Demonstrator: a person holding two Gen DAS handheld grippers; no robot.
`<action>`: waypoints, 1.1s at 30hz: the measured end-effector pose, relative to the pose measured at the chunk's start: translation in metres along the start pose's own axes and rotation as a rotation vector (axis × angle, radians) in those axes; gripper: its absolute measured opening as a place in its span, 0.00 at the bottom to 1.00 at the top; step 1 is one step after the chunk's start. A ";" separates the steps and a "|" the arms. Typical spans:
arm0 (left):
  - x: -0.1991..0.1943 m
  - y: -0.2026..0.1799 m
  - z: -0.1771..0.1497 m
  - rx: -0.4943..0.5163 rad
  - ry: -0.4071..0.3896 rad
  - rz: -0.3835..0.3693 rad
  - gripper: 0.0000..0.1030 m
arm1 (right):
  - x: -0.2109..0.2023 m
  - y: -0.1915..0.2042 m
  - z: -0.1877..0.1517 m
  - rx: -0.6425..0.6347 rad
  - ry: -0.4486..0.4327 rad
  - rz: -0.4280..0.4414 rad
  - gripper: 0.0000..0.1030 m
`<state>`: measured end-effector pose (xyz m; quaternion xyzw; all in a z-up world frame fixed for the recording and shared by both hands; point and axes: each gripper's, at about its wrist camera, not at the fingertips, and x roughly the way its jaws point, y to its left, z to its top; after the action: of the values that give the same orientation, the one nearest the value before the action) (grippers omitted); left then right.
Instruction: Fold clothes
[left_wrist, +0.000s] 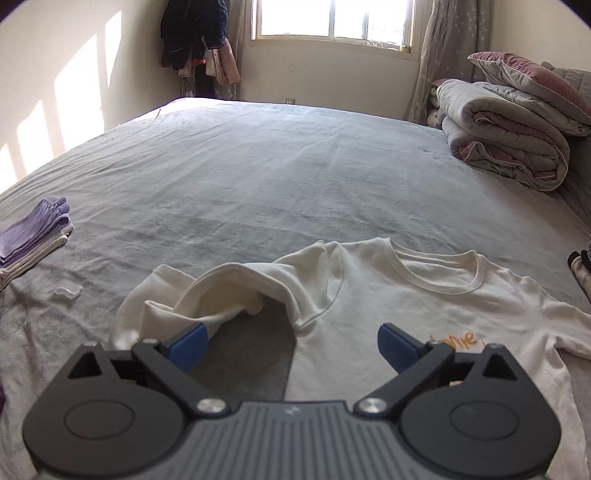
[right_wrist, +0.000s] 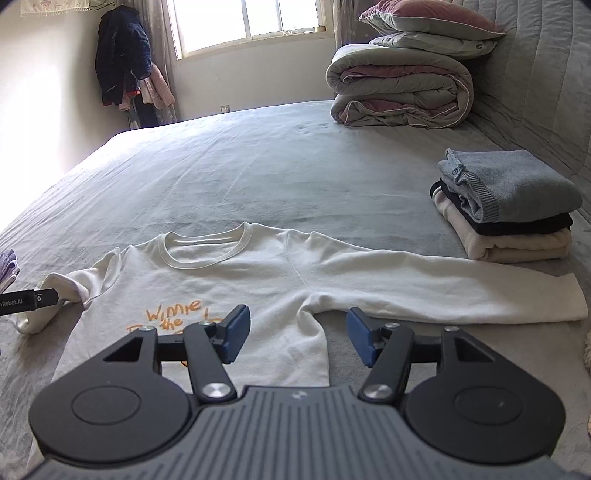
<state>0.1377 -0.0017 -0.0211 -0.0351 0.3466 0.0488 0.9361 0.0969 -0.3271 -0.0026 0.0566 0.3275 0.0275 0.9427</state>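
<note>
Lying flat on bed, sweater points collar toward window; both hand-held grippers released, empty.

Shirt lies flat on bed, folded stack right of it.

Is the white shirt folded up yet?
Not yet. The shirt lies spread flat on the bed, one sleeve stretched straight out. Only the other sleeve is bunched over.
</note>
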 end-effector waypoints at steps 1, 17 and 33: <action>0.001 0.005 0.000 0.000 0.008 0.004 0.97 | 0.000 0.004 -0.001 -0.006 0.000 0.002 0.66; 0.032 0.097 0.012 -0.050 0.061 0.099 0.98 | 0.030 0.079 -0.005 -0.103 0.031 0.066 0.71; 0.092 0.167 0.033 -0.201 0.114 0.052 0.64 | 0.080 0.117 -0.007 -0.138 0.089 0.124 0.72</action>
<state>0.2090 0.1733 -0.0615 -0.1225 0.3935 0.1057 0.9050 0.1536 -0.2027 -0.0429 0.0104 0.3625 0.1109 0.9253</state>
